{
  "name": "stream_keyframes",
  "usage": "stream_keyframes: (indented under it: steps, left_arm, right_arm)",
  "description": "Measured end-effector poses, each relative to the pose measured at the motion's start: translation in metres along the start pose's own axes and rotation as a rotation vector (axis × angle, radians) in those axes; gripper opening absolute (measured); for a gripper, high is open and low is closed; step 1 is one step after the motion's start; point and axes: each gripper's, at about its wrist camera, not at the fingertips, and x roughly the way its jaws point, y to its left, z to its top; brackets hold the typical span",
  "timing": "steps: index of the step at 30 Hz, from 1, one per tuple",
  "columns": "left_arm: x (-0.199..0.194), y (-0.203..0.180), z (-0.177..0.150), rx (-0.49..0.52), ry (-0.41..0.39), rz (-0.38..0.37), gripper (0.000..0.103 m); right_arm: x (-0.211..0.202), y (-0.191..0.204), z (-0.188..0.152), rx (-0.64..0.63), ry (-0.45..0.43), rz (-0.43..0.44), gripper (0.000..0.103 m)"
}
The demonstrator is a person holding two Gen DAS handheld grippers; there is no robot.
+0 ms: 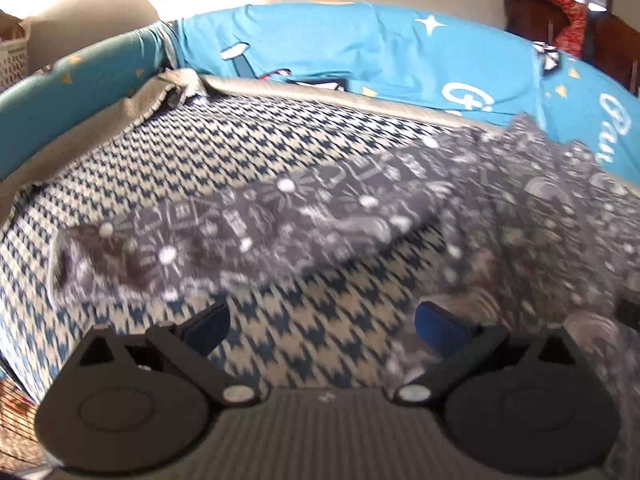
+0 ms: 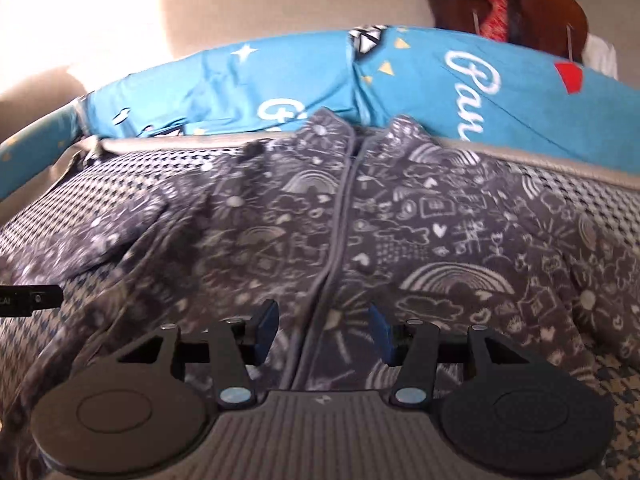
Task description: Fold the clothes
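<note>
Lying unfolded, jacket [image 2: 360, 220] risked bunching — sleeve [image 1: 168, 236] sprawled sideways on bed [image 1: 240, 152]. Left gripper [image 1: 320, 324] and right gripper [image 2: 323, 330] both released — nothing grasped.

A home bedroom. A bed [image 1: 248, 152] with a houndstooth cover fills the near view, blue printed pillows [image 2: 280, 84] line its far edge, and dark wooden furniture [image 2: 540, 12] stands far right.
</note>
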Motion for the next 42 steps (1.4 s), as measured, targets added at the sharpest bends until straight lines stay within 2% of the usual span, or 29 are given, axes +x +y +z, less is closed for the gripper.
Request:
stream_keyframes:
  steps: [1, 6, 11, 15, 23, 24, 26, 30, 32, 36, 39, 42]
  left_arm:
    - [0.004, -0.002, 0.003, 0.004, -0.009, 0.012, 0.103]
    - [0.023, -0.009, 0.012, -0.023, 0.005, -0.039, 0.103]
    - [0.038, -0.021, 0.018, -0.016, -0.01, 0.001, 0.103]
    - [0.05, -0.016, 0.024, -0.068, 0.017, -0.035, 0.103]
    - [0.067, -0.025, 0.029, -0.022, 0.023, 0.015, 0.103]
    - [0.069, -0.025, 0.027, -0.028, 0.031, 0.019, 0.103]
    - [0.072, -0.025, 0.024, -0.037, 0.044, 0.026, 0.103]
    - [0.071, -0.031, 0.018, 0.01, 0.017, 0.061, 0.103]
    - [0.071, -0.029, 0.018, 0.001, 0.018, 0.082, 0.103]
    - [0.069, -0.032, 0.014, 0.011, 0.003, 0.145, 0.103]
    - [0.066, -0.046, 0.009, 0.065, -0.031, 0.212, 0.103]
    - [0.065, -0.046, 0.01, 0.062, -0.037, 0.222, 0.103]
  right_arm:
    - [0.002, -0.001, 0.001, 0.001, -0.002, -0.006, 0.05]
    - [0.015, -0.005, 0.007, 0.004, -0.013, -0.035, 0.05]
    - [0.028, -0.011, 0.014, 0.016, -0.029, -0.05, 0.05]
    - [0.036, -0.018, 0.025, 0.014, -0.05, -0.067, 0.051]
    - [0.06, -0.033, 0.038, 0.071, -0.035, -0.069, 0.052]
    - [0.064, -0.033, 0.037, 0.073, -0.026, -0.07, 0.053]
    - [0.071, -0.033, 0.035, 0.074, -0.012, -0.074, 0.07]
    - [0.078, -0.021, 0.032, -0.014, 0.004, -0.09, 0.086]
    - [0.081, -0.015, 0.031, -0.055, 0.016, -0.098, 0.103]
    - [0.081, -0.016, 0.03, -0.049, 0.02, -0.1, 0.103]
    - [0.082, -0.018, 0.03, -0.045, 0.023, -0.101, 0.103]
    - [0.082, -0.019, 0.029, -0.041, 0.026, -0.103, 0.103]
